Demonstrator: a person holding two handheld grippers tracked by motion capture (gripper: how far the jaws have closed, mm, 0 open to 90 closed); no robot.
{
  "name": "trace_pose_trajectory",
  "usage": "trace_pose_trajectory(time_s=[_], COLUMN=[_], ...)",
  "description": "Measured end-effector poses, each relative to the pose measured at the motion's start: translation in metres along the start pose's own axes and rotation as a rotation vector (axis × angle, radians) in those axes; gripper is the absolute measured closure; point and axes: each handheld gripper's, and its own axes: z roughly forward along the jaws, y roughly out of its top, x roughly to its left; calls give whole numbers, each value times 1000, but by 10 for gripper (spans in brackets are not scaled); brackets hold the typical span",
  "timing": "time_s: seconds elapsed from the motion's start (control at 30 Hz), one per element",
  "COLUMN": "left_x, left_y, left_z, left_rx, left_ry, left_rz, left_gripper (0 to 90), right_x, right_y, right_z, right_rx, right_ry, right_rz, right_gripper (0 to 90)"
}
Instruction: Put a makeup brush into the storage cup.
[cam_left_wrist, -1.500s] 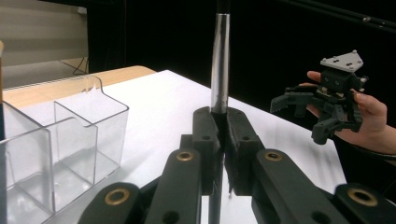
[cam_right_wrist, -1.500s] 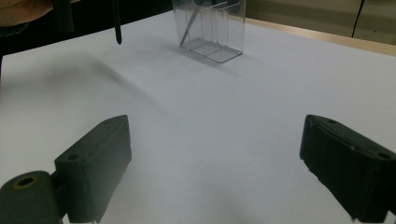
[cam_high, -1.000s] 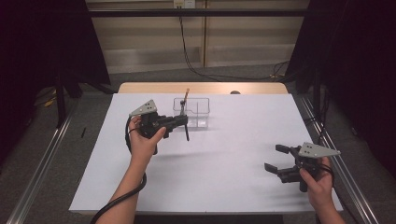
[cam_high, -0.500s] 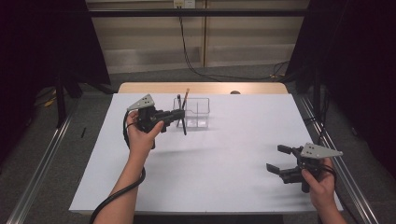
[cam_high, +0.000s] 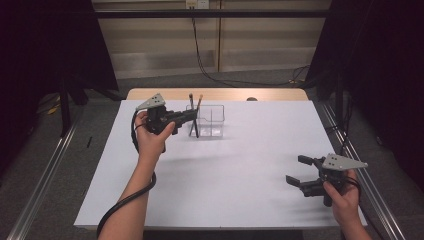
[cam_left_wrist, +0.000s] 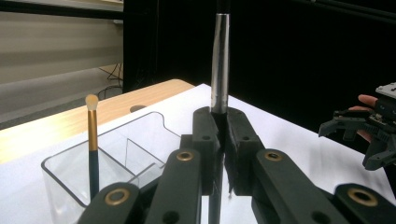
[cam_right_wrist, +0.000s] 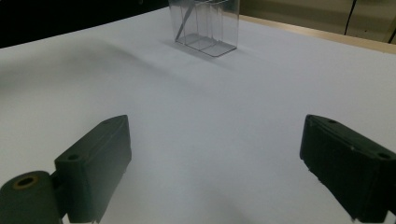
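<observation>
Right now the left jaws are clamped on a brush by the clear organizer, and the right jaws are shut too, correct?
Not quite. The left gripper is clamped on the brush by the clear organizer, but the right gripper has its jaws wide open with nothing between them, as the right gripper view shows.

L tongs (cam_high: 192, 116) clamped tight, arm raised over table; R tongs (cam_high: 300, 170) wide open, low near edge
</observation>
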Motion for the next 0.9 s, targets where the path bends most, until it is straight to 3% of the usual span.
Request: trace_pose_trajectory(time_s=[0.47, 0.9], left_x=[4, 10], left_y=[16, 30], left_z=[5, 10], left_rx=[-2, -8], left_ry=[7, 42], left_rz=[14, 21], left_gripper=[839, 839], right_x=[2, 2], right_y=[0, -1], right_z=[-1, -2], right_rx=[-4, -2], right_ry=[7, 10], right_rz=[-6, -11], right_gripper=[88, 87])
